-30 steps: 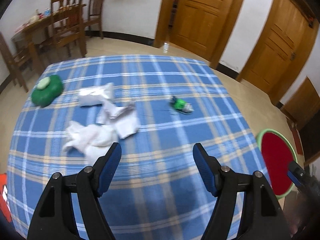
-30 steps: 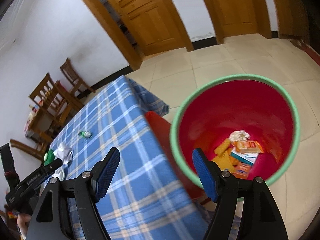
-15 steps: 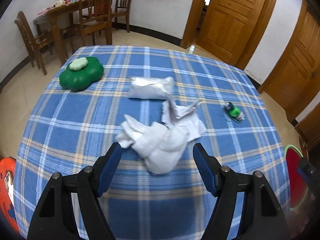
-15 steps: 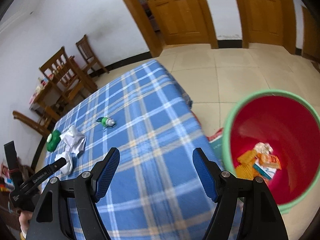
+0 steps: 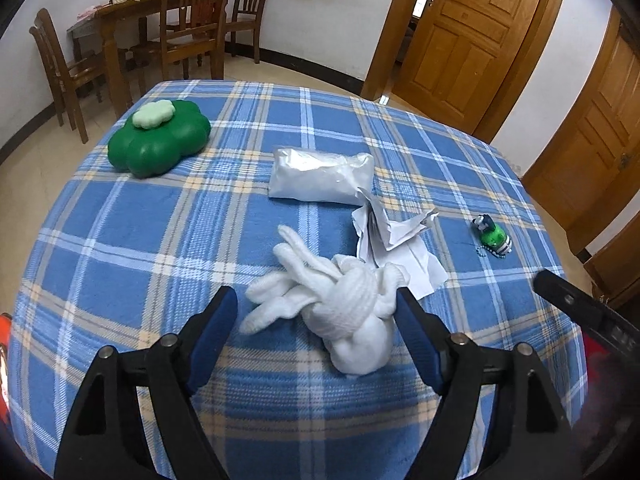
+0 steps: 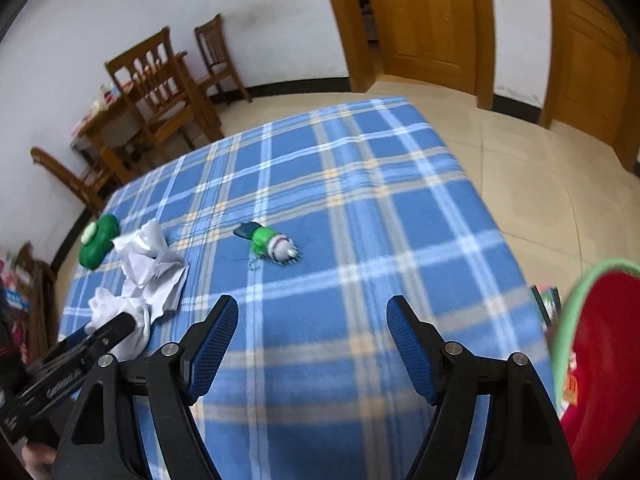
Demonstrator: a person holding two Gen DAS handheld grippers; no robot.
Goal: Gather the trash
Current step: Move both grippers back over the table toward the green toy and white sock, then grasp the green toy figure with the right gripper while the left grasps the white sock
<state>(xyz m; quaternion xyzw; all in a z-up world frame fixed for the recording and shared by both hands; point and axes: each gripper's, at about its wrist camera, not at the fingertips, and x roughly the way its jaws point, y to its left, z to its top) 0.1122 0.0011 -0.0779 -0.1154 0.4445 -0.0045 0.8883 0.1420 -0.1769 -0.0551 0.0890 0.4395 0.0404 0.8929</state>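
Note:
A bundle of white knitted gloves (image 5: 340,304) lies on the blue plaid tablecloth (image 5: 168,240). My left gripper (image 5: 316,312) hovers just over it, jaws opening, the gloves partly between the blue pads without contact. Crumpled white paper (image 5: 396,236) and a silver-white packet (image 5: 320,176) lie just beyond. A small green keychain toy (image 5: 494,236) rests to the right. In the right wrist view, my right gripper (image 6: 312,320) is open and empty above the cloth, with the toy (image 6: 268,242) ahead and the paper (image 6: 154,268) to the left.
A green clover-shaped box (image 5: 160,140) sits at the table's far left. A red bin with a green rim (image 6: 592,360) stands on the floor off the table's right edge. Wooden chairs (image 5: 188,28) and a dining table stand behind; wooden doors (image 5: 472,32) line the wall.
The left gripper moved nearer and lower until the gloves sit between its fingers. The right gripper swung left from over the red bin to above the tablecloth.

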